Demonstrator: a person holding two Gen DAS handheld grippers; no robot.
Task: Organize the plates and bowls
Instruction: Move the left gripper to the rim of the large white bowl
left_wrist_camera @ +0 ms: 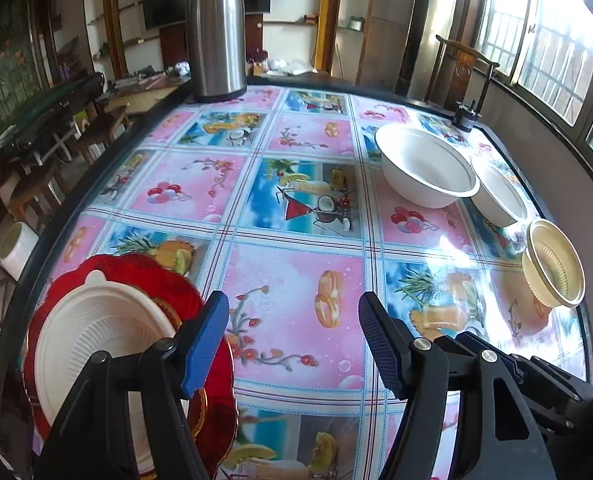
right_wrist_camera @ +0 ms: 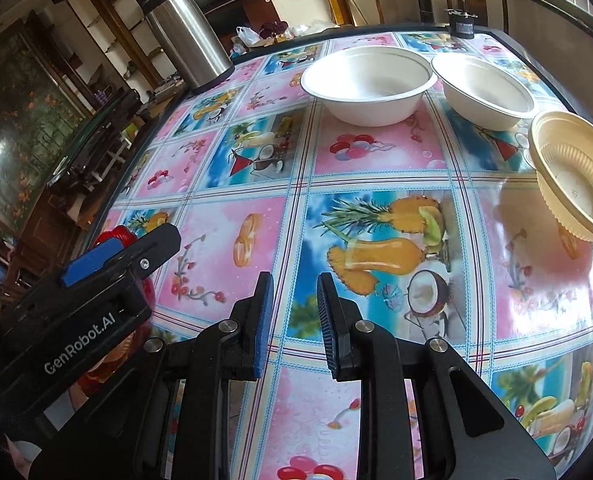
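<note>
A white ribbed plate point(left_wrist_camera: 96, 332) lies on a red scalloped plate point(left_wrist_camera: 212, 412) at the table's near left. My left gripper point(left_wrist_camera: 292, 336) is open and empty, just right of that stack; it also shows in the right wrist view point(right_wrist_camera: 108, 256). A large white bowl point(left_wrist_camera: 424, 168) point(right_wrist_camera: 366, 84), a smaller white bowl point(left_wrist_camera: 500, 196) point(right_wrist_camera: 484, 92) and a cream ribbed bowl point(left_wrist_camera: 554, 268) point(right_wrist_camera: 576, 176) stand in a row at the right. My right gripper point(right_wrist_camera: 294, 320) is empty above the table middle, jaws a narrow gap apart.
A steel thermos jug point(left_wrist_camera: 216, 36) point(right_wrist_camera: 188, 36) stands at the far left edge of the table point(left_wrist_camera: 296, 200). A small black device point(left_wrist_camera: 466, 114) sits at the far right corner. Chairs and benches stand left of the table.
</note>
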